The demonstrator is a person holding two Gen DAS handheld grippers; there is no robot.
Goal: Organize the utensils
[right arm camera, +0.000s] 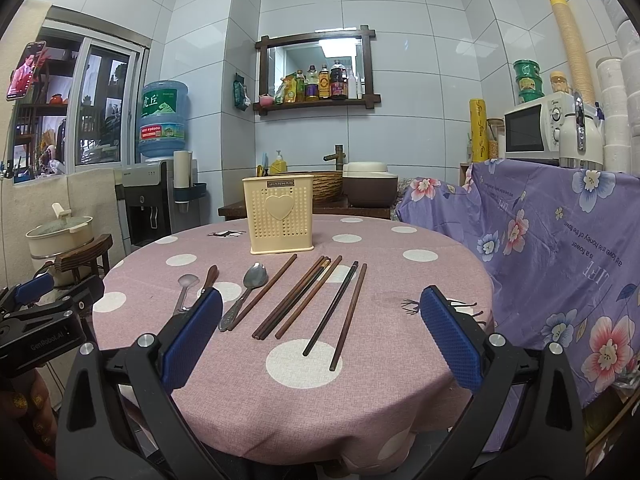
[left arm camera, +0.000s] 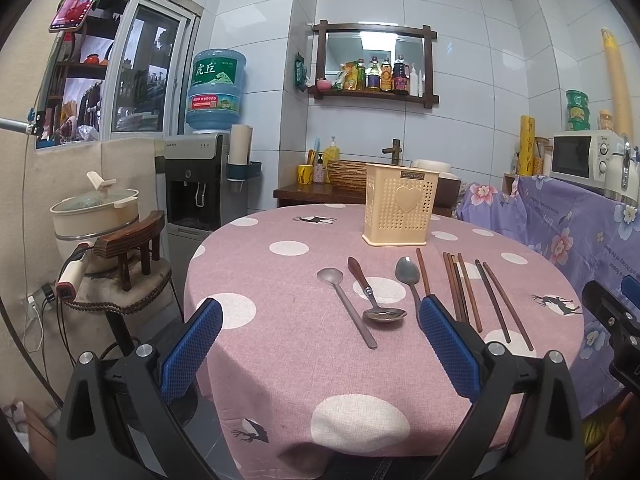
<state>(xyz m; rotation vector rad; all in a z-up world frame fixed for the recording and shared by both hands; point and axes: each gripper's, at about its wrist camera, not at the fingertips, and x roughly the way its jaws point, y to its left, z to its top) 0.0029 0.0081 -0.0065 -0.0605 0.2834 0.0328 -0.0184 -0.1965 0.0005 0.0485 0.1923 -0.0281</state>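
A cream perforated utensil holder [left arm camera: 400, 208] [right arm camera: 280, 214] stands upright at the far side of the round pink polka-dot table [left arm camera: 280, 360] [right arm camera: 400, 280]. In front of it lie three spoons [left arm camera: 346, 304] [right arm camera: 244, 294] and several brown chopsticks [left arm camera: 464, 292] [right arm camera: 300, 298], side by side. A wooden-handled spoon [left arm camera: 370, 294] rests between the two metal ones. My left gripper [left arm camera: 320, 320] hovers open above the near edge, over the spoons. My right gripper [right arm camera: 320, 320] is open too, above the chopsticks. Neither holds anything.
A purple floral cloth [right arm camera: 560, 260] covers a counter at the right with a microwave [right arm camera: 536, 128]. A wooden chair [left arm camera: 132, 248], a pot [left arm camera: 96, 212] and a water dispenser [left arm camera: 196, 184] stand at the left. A sink counter [right arm camera: 320, 200] lies behind the table.
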